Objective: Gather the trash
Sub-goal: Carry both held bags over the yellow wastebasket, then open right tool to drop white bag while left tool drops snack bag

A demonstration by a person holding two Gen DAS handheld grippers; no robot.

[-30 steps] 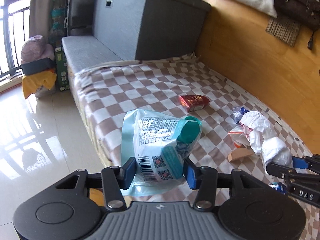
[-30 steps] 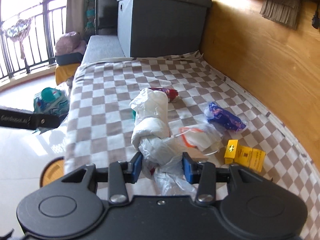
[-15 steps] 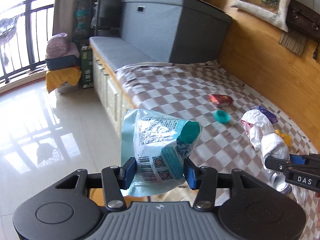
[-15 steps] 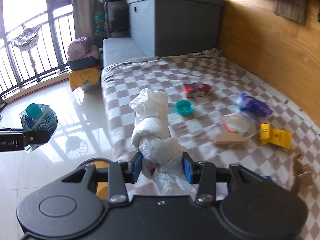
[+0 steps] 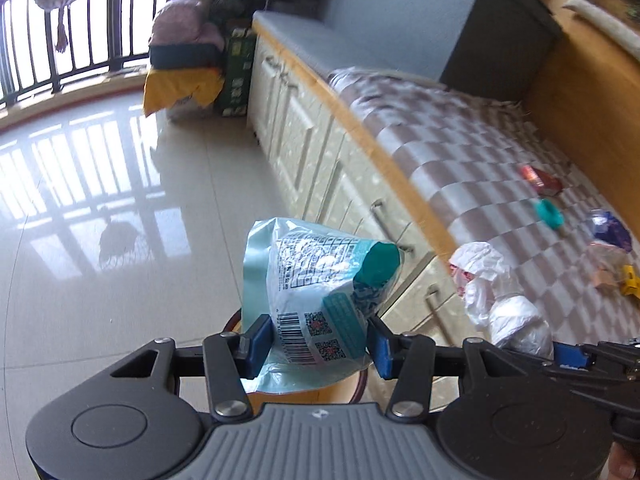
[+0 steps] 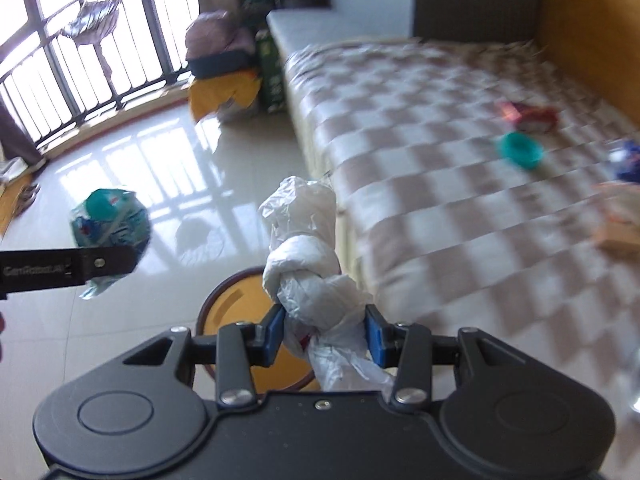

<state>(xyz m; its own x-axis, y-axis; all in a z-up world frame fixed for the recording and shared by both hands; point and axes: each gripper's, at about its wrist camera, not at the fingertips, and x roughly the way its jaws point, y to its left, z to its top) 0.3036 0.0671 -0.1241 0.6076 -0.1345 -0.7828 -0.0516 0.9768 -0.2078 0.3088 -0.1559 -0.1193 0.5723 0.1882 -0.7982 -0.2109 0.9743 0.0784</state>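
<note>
Tiled floor fills the left of both views, glossy, window bars reflected in it. Bench with cream cabinet doors runs along the right, topped by a brown-and-white checkered cloth; both are motion-blurred.

On the floor right below both grippers: round bin, dark red-brown rim, orange-yellow inside. Only part of it shows behind the held items.

Left gripper: blue pads clamped on a light-teal plastic pouch with barcode, 2 QR codes and a teal cap. Pouch hangs in the air above the bin rim; in the right wrist view the same pouch sits at far left, off the floor.

Right gripper: pads closed on a knotted white plastic bag, twisted upright, bit of red showing low in the bundle. It's over the bin's right edge, beside the bench front. Same bag shows at lower right of the left wrist view.

Still on the cloth, well apart from the grippers:
- red packet
- teal cap
- blue-purple wrapper
- small yellow packet
</note>
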